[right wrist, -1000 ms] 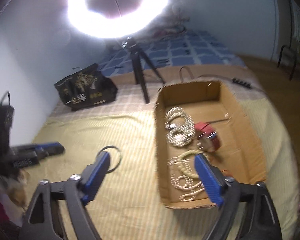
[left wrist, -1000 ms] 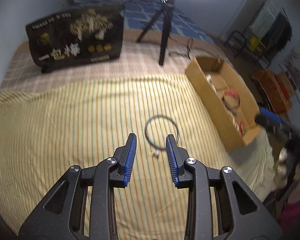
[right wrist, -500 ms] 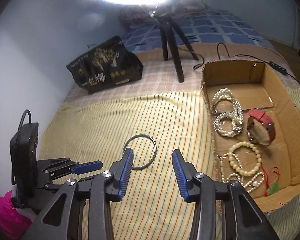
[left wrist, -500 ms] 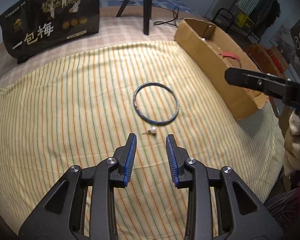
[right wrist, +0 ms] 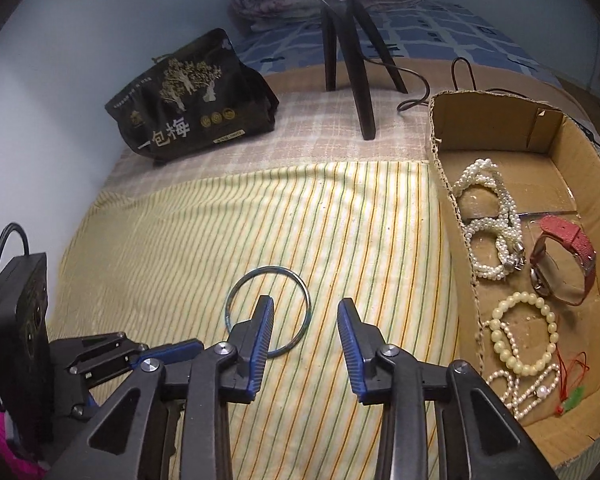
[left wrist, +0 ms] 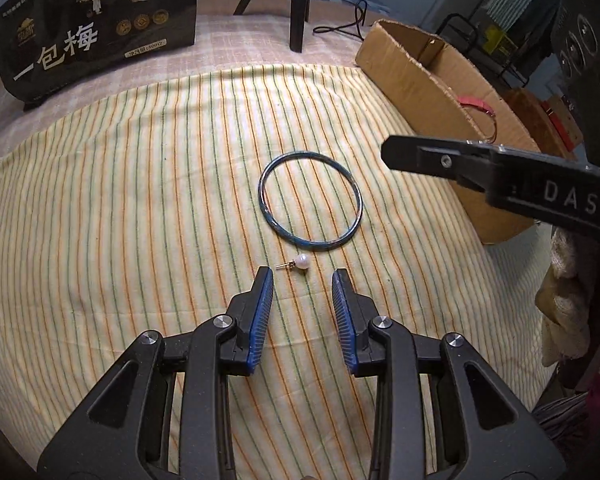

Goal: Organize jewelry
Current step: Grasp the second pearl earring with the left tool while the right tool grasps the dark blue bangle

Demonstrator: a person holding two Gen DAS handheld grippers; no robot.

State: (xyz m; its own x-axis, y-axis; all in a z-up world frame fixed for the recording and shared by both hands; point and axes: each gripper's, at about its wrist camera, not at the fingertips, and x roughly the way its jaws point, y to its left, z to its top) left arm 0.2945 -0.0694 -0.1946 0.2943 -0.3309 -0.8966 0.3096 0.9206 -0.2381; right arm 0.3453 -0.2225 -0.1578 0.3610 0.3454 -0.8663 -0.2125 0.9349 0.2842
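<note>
A thin blue bangle (left wrist: 311, 199) lies flat on the striped cloth; it also shows in the right wrist view (right wrist: 296, 280). A small pearl stud earring (left wrist: 300, 263) lies just in front of it. My left gripper (left wrist: 302, 278) is open and empty, its tips just short of the earring. My right gripper (right wrist: 305, 307) is open and empty, over the bangle's near edge, its left finger crossing the ring. A cardboard box (right wrist: 452, 208) at the right holds pearl bracelets (right wrist: 496, 228), a bead bracelet (right wrist: 524, 336) and a red watch (right wrist: 564, 256).
A black printed bag (right wrist: 196, 108) stands at the back left. A tripod (right wrist: 348, 60) stands behind the cloth, with a cable (right wrist: 420, 92) beside it. The right gripper's body (left wrist: 500, 176) reaches across the left wrist view in front of the box (left wrist: 420, 80).
Both grippers have moved down and closer to the cloth. The left gripper has come up to the earring; the right gripper has come over the bangle and narrowed its opening.
</note>
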